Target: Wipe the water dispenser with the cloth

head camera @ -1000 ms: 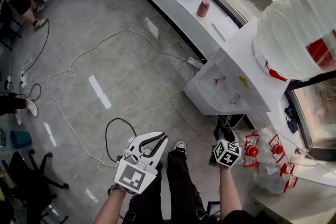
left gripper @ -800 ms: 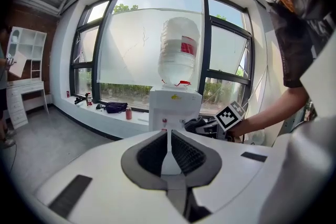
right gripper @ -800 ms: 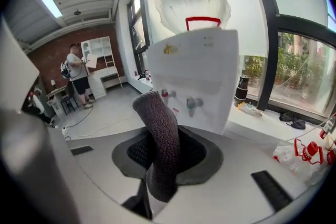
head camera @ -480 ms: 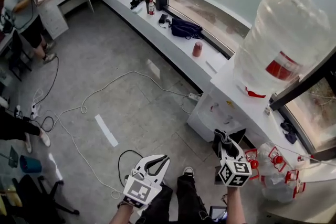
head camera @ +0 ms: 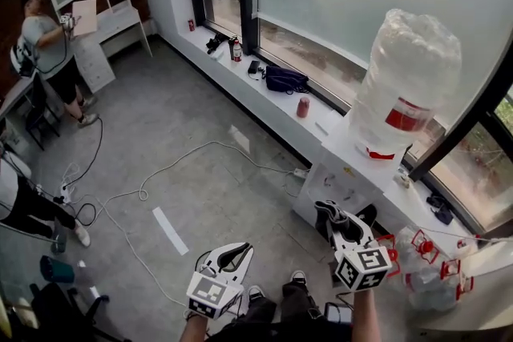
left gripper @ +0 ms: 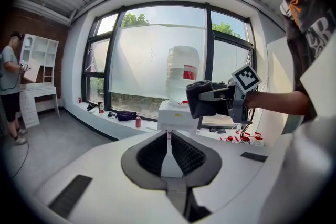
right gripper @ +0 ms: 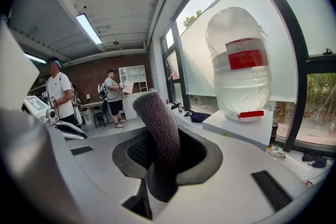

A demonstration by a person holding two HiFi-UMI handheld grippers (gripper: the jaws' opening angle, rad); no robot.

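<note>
One dark cloth [right gripper: 159, 134] stands clamped upright in the right claw [head camera: 333, 220], held near the white water dispenser [head camera: 346, 172] by the window (big bottle [head camera: 405, 80] on top). Lower down, the left claw [left gripper: 168, 139] is empty, jaws pressed together.

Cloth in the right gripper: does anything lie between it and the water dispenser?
Nothing; the right gripper view shows only air between the cloth and water dispenser.

Our left hand-held gripper [head camera: 236, 251] and right hand-held gripper [head camera: 330, 214] are white, with dark ribbed jaw pads [left gripper: 184, 152]; each carries a black-and-white marker cube [head camera: 362, 266]. We wear dark trousers [head camera: 282, 315].
</note>
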